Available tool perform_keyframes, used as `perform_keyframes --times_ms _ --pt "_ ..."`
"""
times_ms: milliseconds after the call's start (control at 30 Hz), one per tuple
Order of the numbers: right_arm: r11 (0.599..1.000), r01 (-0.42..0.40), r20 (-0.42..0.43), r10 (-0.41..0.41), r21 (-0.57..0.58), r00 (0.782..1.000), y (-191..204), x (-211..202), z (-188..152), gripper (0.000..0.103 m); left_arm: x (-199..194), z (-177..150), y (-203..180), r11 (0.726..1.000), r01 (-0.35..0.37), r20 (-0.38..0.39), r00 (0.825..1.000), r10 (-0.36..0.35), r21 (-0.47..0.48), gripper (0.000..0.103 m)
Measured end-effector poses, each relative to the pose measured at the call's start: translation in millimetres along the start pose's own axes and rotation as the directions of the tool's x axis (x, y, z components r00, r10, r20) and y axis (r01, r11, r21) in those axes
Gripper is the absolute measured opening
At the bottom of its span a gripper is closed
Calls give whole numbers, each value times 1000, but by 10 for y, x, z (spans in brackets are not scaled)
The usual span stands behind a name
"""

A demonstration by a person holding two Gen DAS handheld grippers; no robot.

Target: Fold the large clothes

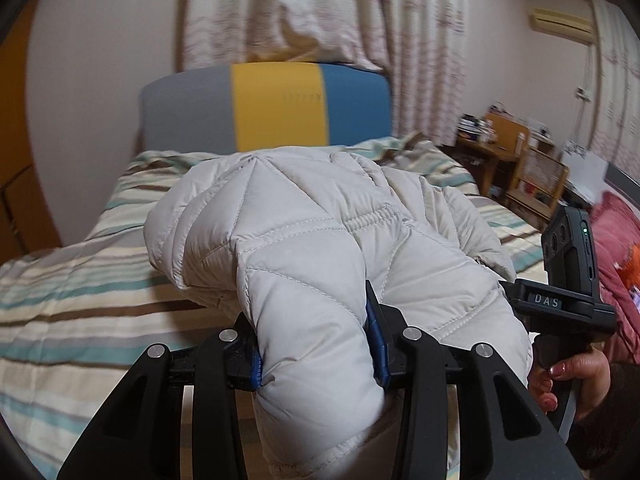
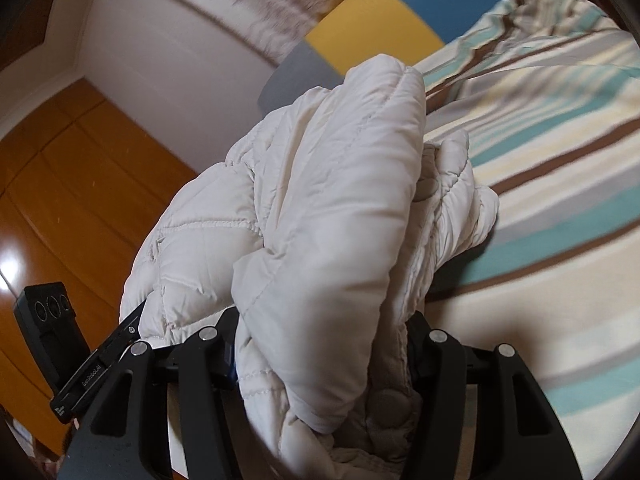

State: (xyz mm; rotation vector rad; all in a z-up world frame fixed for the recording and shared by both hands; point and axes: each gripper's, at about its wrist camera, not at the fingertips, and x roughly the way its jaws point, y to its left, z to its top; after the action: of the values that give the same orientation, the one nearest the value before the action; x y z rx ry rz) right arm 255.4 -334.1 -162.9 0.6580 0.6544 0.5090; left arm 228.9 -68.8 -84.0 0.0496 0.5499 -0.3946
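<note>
The quilted jacket (image 1: 320, 232) is held bunched in both the left gripper (image 1: 318, 344) and right gripper (image 2: 320, 356) above the bed (image 1: 80, 288); spreading flat is judged next.

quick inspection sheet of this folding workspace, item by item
surface: bed with striped cover, rumpled near the headboard.
job's things: white quilted jacket, bunched, held up over the bed by both grippers.
clutter: pink cushion at the right edge of the bed.
grippers: left gripper shut on a fold of the jacket; right gripper shut on a thicker bunch.
cables: nothing seen.
surroundings: grey, yellow and blue headboard, patterned curtains, wooden side table with small items, wooden floor, air conditioner.
</note>
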Motion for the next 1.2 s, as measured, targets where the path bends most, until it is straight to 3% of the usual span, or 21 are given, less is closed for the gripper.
perform_keyframes --times_ms 333,433,500,600,800,1000,1100,1200 --pt "981 -19 -102 -1 -195 995 619 871 -122 57 -252 -396 834 978 -150 -6 989 151 -142 40" --pt "964 14 -117 -47 -267 992 763 1094 -201 57 -209 -547 1032 961 -194 -64 981 185 -199 44" --pt "945 76 -109 -116 -319 987 795 1166 -232 64 -164 -646 1104 951 -206 -101 977 187 -231 48" --pt "923 182 -82 -222 -340 972 734 1179 -282 69 -111 -745 1035 949 -242 -137 967 217 -205 56" --pt "906 323 -79 -356 -272 931 401 980 -398 72 -76 -841 918 947 -266 -153 959 240 -182 65" --pt "889 359 -70 -393 -284 917 419 1076 -460 73 -38 -886 920 940 -283 -153 954 257 -189 65" --pt "887 356 -63 -390 -294 919 570 978 -405 75 -152 -792 943 935 -287 -173 952 254 -207 75" --pt "878 353 27 -364 -323 931 787 753 -246 77 -313 -670 947 935 -279 -145 957 252 -218 84"
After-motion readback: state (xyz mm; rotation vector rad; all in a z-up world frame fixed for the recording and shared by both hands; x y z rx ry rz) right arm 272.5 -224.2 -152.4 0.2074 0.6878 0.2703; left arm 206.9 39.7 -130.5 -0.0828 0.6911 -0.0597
